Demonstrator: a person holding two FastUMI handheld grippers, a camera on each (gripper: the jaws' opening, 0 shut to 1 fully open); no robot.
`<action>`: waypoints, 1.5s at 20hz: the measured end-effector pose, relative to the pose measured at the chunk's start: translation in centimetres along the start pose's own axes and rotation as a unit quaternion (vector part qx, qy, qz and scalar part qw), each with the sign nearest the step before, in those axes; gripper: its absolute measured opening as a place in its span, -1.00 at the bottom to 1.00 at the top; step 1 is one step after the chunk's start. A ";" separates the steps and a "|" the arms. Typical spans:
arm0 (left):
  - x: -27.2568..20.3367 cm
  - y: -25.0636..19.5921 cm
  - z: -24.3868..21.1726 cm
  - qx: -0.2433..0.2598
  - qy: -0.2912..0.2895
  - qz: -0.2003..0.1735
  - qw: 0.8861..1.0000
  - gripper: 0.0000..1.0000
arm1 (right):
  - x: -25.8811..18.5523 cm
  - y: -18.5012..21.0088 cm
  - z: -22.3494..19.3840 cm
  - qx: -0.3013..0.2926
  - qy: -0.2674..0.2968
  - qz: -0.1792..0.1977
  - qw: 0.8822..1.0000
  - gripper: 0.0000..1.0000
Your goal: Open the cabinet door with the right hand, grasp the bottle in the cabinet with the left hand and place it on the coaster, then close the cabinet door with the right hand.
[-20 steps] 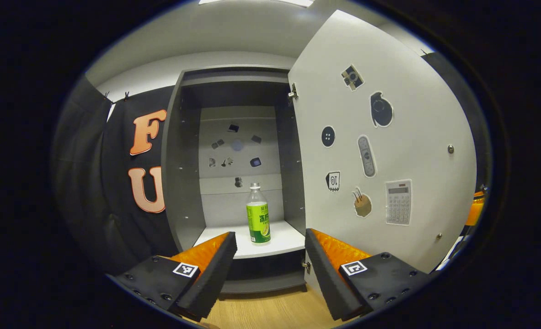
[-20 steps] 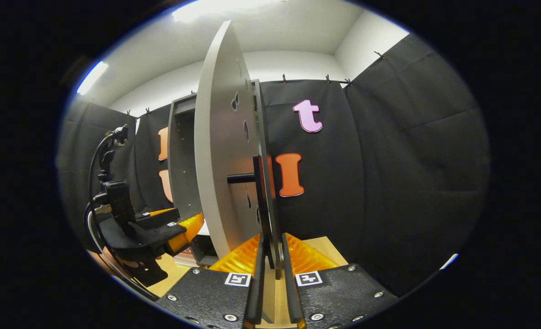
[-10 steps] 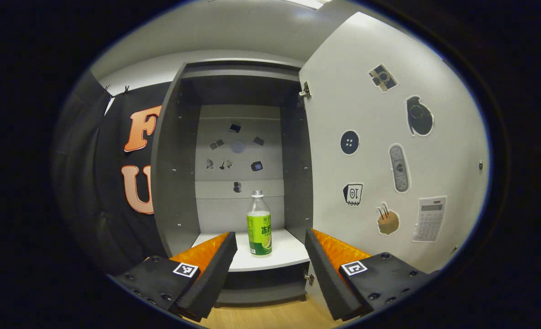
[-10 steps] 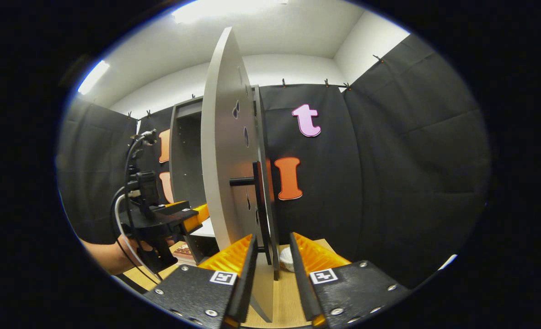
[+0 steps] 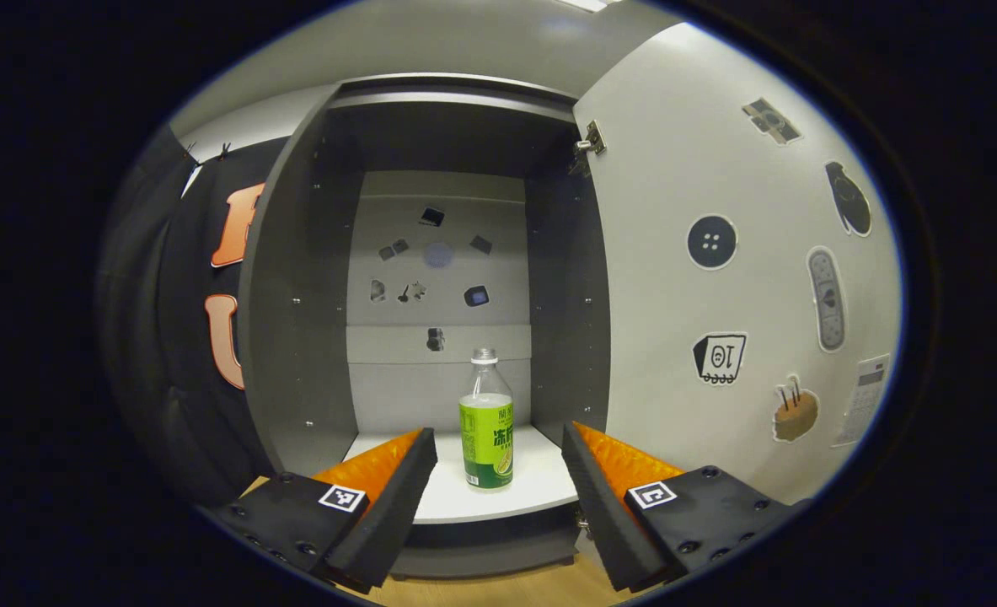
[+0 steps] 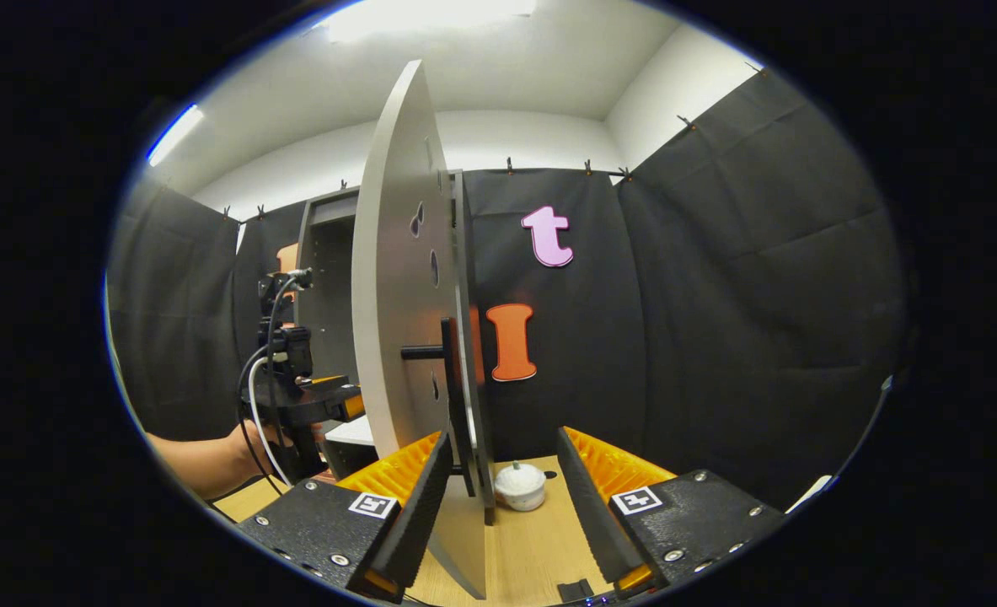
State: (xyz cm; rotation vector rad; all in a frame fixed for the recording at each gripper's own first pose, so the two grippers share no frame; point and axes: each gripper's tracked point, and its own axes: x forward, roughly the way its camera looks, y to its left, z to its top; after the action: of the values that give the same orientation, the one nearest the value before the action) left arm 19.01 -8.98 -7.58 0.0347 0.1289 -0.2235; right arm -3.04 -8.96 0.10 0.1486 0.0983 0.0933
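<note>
1. Grey open-fronted cabinet (image 5: pixel 296 320) holds one clear green-labelled plastic bottle (image 5: pixel 486 421), upright on its white shelf (image 5: pixel 540 480).
2. Left gripper (image 5: pixel 498 472): jaws open, bottle ahead between them, apart.
3. Right gripper (image 6: pixel 498 497): jaws open, astride the white cabinet door (image 6: pixel 397 320) edge and its black bar handle (image 6: pixel 456 396), not gripping.
4. Small white lidded jar (image 6: pixel 520 486) on the wooden tabletop (image 6: pixel 540 548) ahead.

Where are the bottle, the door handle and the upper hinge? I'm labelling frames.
bottle (image 5: pixel 486 434), left gripper view, on its green label.
door handle (image 6: pixel 448 371), right gripper view, on its vertical bar.
upper hinge (image 5: pixel 589 140), left gripper view, on its metal plate.

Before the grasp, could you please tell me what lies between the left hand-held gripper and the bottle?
Only bare white shelf: in the left gripper view, the left hand-held gripper faces the bottle.
</note>
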 end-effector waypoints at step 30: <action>15.0 2.3 -7.0 0.005 0.098 0.026 0.995 0.63 | -1.4 -2.9 -1.7 0.001 0.019 -0.056 0.998 0.68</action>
State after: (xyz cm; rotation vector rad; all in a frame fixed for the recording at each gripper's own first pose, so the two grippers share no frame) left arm 33.17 -9.72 -16.47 0.0694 0.3215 -0.1675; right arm -4.39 -11.73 -1.84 0.1425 0.1442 -0.0149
